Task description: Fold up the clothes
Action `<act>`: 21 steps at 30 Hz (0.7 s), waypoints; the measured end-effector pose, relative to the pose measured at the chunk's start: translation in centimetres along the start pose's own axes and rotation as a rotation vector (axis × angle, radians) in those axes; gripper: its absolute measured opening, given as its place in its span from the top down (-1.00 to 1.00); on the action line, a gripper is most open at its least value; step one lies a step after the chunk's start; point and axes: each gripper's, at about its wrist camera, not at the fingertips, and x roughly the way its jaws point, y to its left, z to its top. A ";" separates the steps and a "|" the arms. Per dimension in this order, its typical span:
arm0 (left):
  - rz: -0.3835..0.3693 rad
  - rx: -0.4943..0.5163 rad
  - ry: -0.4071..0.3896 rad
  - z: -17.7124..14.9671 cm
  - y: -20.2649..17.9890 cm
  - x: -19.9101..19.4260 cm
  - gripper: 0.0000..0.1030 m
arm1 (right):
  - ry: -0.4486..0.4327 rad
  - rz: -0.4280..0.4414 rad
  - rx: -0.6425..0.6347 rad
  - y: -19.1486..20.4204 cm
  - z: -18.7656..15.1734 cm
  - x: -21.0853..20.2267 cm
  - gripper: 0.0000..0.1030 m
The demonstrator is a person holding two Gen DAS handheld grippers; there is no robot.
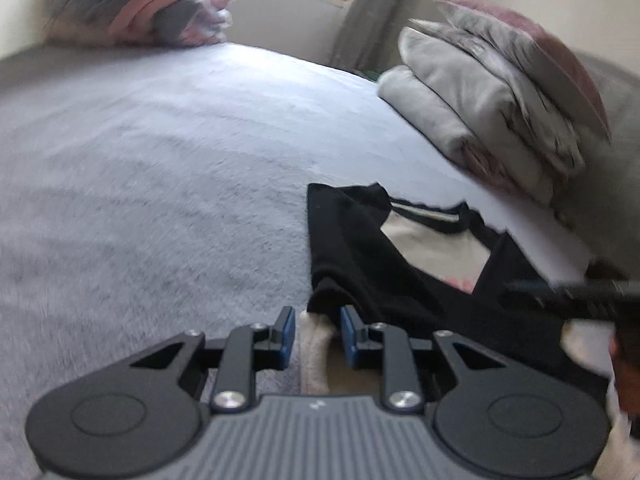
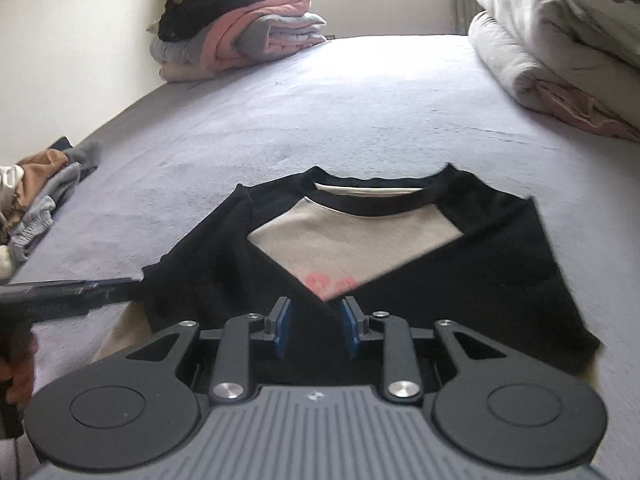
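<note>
Across the grey bed (image 2: 360,112), a black-and-cream shirt (image 2: 500,280) lies flat near the front, both black sleeves crossed over its cream chest. Folded bedding (image 2: 532,52) sits far right, a pile of folded clothes (image 2: 236,36) far left, and loose garments (image 2: 44,184) at the left edge. The right tongs (image 2: 314,326) hover released over the sleeves. The left tongs (image 1: 317,334), parted, straddle cream fabric at the shirt's edge without gripping it.
</note>
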 end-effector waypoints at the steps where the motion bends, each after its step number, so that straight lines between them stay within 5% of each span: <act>1: 0.005 0.028 -0.002 -0.1 -0.2 0.1 0.51 | 0.004 0.003 -0.002 0.2 0.1 0.9 0.42; 6: 0.032 0.071 0.004 -0.3 -0.2 0.5 0.61 | 0.005 -0.007 -0.054 1.3 -0.9 3.1 0.44; 8: 0.044 0.061 0.010 -0.3 0.0 0.5 0.84 | -0.026 -0.026 -0.104 1.9 -1.4 2.9 0.92; 9: 0.050 0.055 0.013 -0.3 0.1 0.6 0.87 | -0.040 -0.029 -0.107 2.0 -1.6 2.6 0.94; 16: 0.092 0.018 0.033 -0.5 0.7 0.9 0.89 | -0.121 -0.130 -0.019 1.2 -1.3 0.9 0.96; 21: 0.000 -0.177 0.046 0.1 2.9 -0.5 0.88 | -0.074 -0.129 -0.015 1.3 -1.6 1.4 0.88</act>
